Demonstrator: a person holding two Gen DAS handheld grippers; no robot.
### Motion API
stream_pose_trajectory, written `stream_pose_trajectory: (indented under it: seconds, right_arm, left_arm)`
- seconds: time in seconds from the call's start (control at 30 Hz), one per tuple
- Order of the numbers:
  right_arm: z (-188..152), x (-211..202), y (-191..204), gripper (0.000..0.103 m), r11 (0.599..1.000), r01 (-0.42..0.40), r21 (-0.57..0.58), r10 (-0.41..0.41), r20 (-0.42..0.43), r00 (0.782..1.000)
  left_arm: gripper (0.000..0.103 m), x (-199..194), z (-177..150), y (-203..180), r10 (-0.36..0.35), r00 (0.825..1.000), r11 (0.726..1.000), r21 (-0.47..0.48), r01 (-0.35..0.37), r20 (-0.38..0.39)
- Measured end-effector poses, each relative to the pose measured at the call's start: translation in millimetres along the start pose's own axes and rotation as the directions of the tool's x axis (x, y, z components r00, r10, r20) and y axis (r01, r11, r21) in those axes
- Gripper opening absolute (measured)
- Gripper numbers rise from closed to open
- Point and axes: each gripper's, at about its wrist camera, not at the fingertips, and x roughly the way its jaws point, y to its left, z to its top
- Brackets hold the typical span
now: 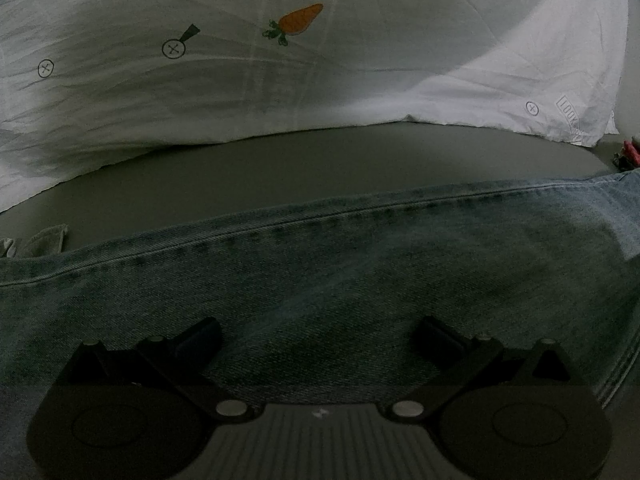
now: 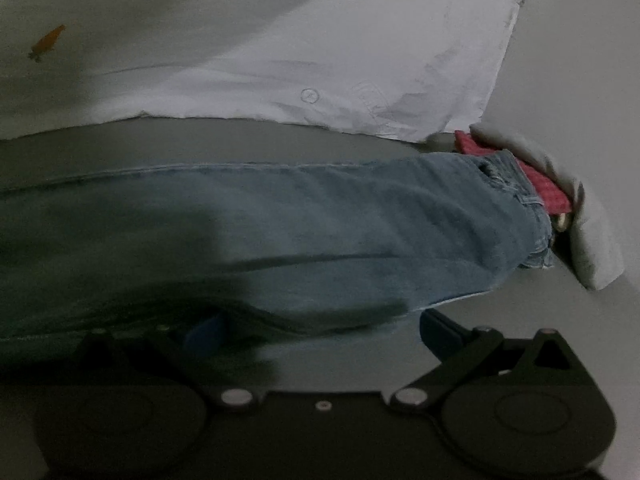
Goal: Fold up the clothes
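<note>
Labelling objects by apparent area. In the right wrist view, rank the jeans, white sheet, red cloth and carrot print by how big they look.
1. Jeans and white sheet: similar, jeans nearer, so unsure.
2. Red cloth.
3. Carrot print.

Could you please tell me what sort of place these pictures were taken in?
Probably a bedroom, on a bed: the jeans lie on a smooth grey sheet, beside a white carrot-print pillow, with other laundry, including a red cloth, nearby.
</note>
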Motion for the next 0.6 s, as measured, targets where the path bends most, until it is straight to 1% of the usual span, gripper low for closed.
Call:
stream_pose_trajectory:
  seconds: [0.1,0.2,0.3,0.37,0.5,0.6]
  right_arm:
    - [1,1,-4,0.103,0.998,0.062,0.013,-0.063,0.022,0.998]
    - [1,2,-13,0.103,0.995,0.087,0.05,-0.088,0.024,0.996]
    - [-1,2,-20,0.103,0.996,0.055,0.069,-0.056,0.014,0.998]
    - [-3,3,-23,0.103,0.998,0.031,0.058,-0.03,-0.008,1.0]
    - [-9,5,-25,0.103,0.998,0.033,0.049,-0.032,-0.027,0.999]
    - [-3,10,-23,0.103,0.998,0.042,0.035,-0.042,-0.024,0.999]
  left_arm:
    - [0.103,0,0,0,0.0,1.0,1.0,0.0,0.0,-0.002]
    - [0.103,0,0,0,0.0,1.0,1.0,0.0,0.0,0.001]
    - [0.103,0,0,0,0.0,1.0,1.0,0.0,0.0,0.004]
    - [0.103,0,0,0,0.0,1.0,1.0,0.0,0.0,0.004]
    - [0.103,0,-1,0,0.001,1.0,1.0,-0.001,-0.001,0.006]
    - [0.103,-1,-1,0,0.001,1.0,1.0,0.0,-0.001,0.007]
